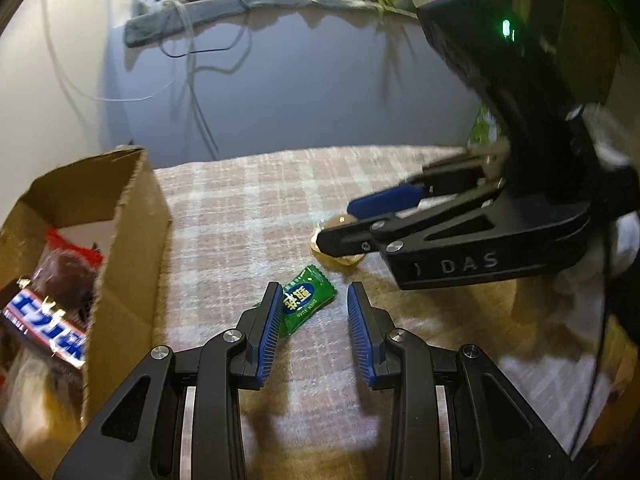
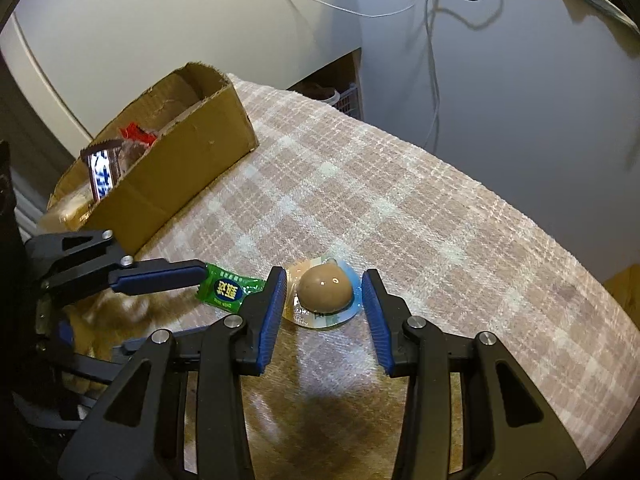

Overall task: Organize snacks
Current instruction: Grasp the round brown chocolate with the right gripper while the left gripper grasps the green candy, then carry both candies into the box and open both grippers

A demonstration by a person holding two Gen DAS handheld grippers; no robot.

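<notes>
A green wrapped candy (image 1: 306,304) lies on the plaid cloth (image 1: 248,216), just past the tips of my left gripper (image 1: 315,292). That gripper is open: the candy touches the left pad (image 1: 268,340) and stands clear of the right one. One left finger (image 2: 160,276) reaches to the candy (image 2: 226,290) in the right wrist view. My right gripper (image 2: 325,271) is shut on a brown egg in a clear round pack (image 2: 326,292), both pads against the pack's rim. In the left wrist view it (image 1: 336,224) straddles the pack (image 1: 340,258).
A torn cardboard box (image 1: 132,240) (image 2: 192,168) stands at the left. It holds a blue-and-white chocolate bar (image 1: 44,320) (image 2: 102,172) and other wrappers. Cables (image 2: 432,40) hang on the wall behind. The cloth's far edge (image 2: 440,148) drops off beyond.
</notes>
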